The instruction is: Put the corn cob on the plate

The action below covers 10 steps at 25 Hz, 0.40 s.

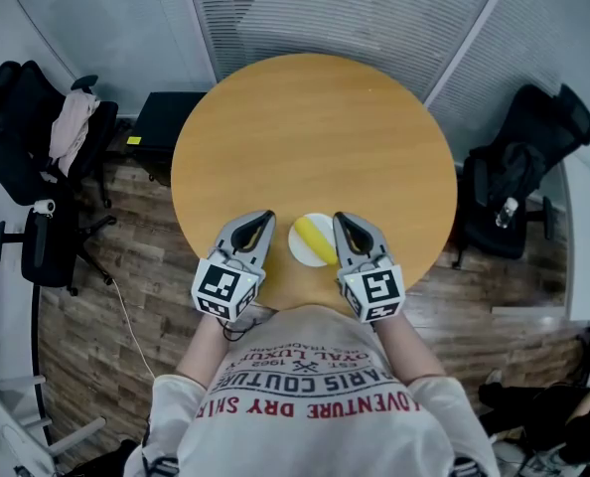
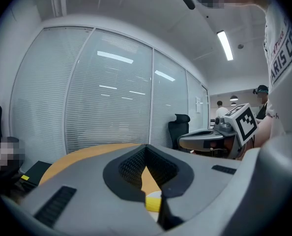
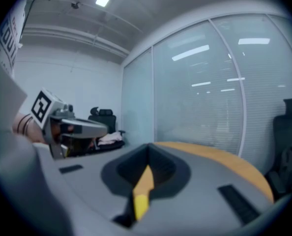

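The yellow corn cob is lying on the small round white plate on the round wooden table, its long axis slanting far-left to near-right. The left gripper and right gripper are flanking it, jaws together, gripping nothing.

Plate with corn cob filling the gap between left tongs and right tongs, open counter ahead of both, office chair well outside left, second chair well outside right.
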{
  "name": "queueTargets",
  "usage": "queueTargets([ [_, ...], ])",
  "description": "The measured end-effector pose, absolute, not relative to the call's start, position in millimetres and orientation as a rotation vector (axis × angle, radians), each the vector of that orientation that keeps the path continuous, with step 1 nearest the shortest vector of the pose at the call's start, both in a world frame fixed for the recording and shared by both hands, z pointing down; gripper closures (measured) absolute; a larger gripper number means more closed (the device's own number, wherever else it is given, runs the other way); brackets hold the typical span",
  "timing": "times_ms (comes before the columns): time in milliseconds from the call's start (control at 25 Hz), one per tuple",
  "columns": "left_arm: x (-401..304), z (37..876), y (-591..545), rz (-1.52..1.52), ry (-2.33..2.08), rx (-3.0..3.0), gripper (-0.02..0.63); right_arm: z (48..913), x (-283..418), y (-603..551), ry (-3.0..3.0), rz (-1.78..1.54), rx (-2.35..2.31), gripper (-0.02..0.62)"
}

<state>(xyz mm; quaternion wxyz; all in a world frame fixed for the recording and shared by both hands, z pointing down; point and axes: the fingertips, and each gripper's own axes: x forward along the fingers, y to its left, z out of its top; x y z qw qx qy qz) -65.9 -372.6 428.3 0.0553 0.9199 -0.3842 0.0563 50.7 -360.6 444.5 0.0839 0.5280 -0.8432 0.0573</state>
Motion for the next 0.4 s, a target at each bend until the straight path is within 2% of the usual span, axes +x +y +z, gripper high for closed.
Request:
queueTargets([
  [400,-65.1,434.6,-375.1,0.175,-1.166,2.775,0.577,446.9,51.1,-366.4,-2.509,0.178,1.573,0.568],
])
